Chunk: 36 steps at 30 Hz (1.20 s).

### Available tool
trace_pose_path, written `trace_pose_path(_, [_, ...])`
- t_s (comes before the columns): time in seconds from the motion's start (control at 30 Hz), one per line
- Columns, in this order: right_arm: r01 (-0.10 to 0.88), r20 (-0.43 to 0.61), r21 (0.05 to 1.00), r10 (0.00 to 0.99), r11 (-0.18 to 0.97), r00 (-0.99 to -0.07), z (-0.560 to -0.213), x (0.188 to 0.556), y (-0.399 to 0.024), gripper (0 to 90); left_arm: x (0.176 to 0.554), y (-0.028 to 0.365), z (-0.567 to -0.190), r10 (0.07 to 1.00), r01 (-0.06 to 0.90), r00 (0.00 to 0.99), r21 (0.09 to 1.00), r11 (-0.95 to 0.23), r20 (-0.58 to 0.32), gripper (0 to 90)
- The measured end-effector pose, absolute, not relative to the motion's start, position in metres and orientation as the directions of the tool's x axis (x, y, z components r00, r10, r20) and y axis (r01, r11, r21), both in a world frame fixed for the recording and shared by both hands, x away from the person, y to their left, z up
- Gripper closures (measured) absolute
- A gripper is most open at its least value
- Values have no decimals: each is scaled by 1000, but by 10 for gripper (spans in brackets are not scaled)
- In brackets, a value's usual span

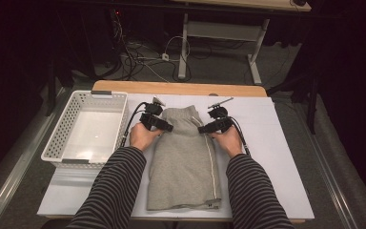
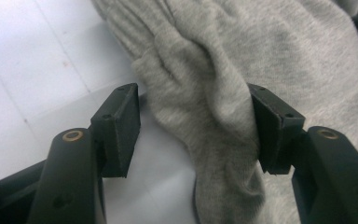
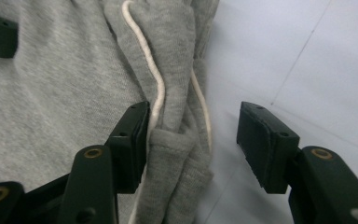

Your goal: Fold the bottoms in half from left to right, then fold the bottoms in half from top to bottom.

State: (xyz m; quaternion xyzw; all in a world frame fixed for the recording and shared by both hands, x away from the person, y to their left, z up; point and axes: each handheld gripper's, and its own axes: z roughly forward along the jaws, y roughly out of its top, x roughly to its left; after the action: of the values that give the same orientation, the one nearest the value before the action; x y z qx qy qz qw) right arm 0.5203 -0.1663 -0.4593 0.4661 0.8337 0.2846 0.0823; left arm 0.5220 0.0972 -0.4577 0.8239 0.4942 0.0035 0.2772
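Striped sleeves (image 1: pixel 119 191) enter the high view from its bottom edge, each hand carrying a gripper. Beyond them a grey garment (image 1: pixel 183 162), apparently sweat shorts or trousers folded lengthwise, lies flat near the middle of the white tabletop (image 1: pixel 276 157), waistband at the far end. Left gripper (image 1: pixel 166 127) stands at the garment's left edge near the waistband; right gripper (image 1: pixel 203 129) stands at its right edge, opposite. White basket (image 1: pixel 59 143) sits to the left, apart from the garment, with nothing visible inside it.

Left gripper view: the fingers (image 2: pixel 121 128) are spread. A raised ridge of grey fabric lies between them; one finger looks to touch the cloth, the other stands clear over bare tabletop. No pinch is made.

Right gripper view: the fingers (image 3: pixel 133 140) are likewise spread. The garment's bunched edge, with its pale cord (image 3: pixel 156 88), lies against one finger; the other is well apart from it over the tabletop. Again no pinch.

Assessment: a lengthwise fold appears done, and the garment rests unheld. Remaining, by my judgement: gripping both edges, a crosswise fold, and possibly a transfer to the basket.
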Motion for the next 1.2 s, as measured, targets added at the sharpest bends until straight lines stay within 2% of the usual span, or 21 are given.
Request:
trace_pose_path(0.17, [729, 120, 542, 820, 419, -560, -459, 522, -164, 491, 521, 92, -459, 808, 798, 528, 478, -367, -261, 430])
trace_pose_path(0.37, [722, 151, 514, 780, 463, -608, -457, 523, -157, 740, 521, 88, -461, 786, 783, 557, 483, -391, -267, 599])
trace_pose_path(0.43, [721, 158, 507, 772, 472, -616, -457, 523, -156, 782, 522, 87, -460, 775, 782, 569, 472, -407, -274, 684])
trace_pose_path(0.57, [704, 130, 513, 766, 492, -630, -455, 521, -154, 811, 524, 84, -458, 764, 779, 584, 455, -432, -274, 776])
trace_pose_path(0.83, [657, 79, 560, 757, 504, -648, -438, 512, -157, 820, 518, 92, -440, 745, 754, 607, 495, -431, -276, 797])
trace_pose_path(1.2, [605, 35, 638, 767, 476, -640, -410, 516, -159, 818, 526, 95, -408, 752, 711, 620, 567, -417, -224, 795])
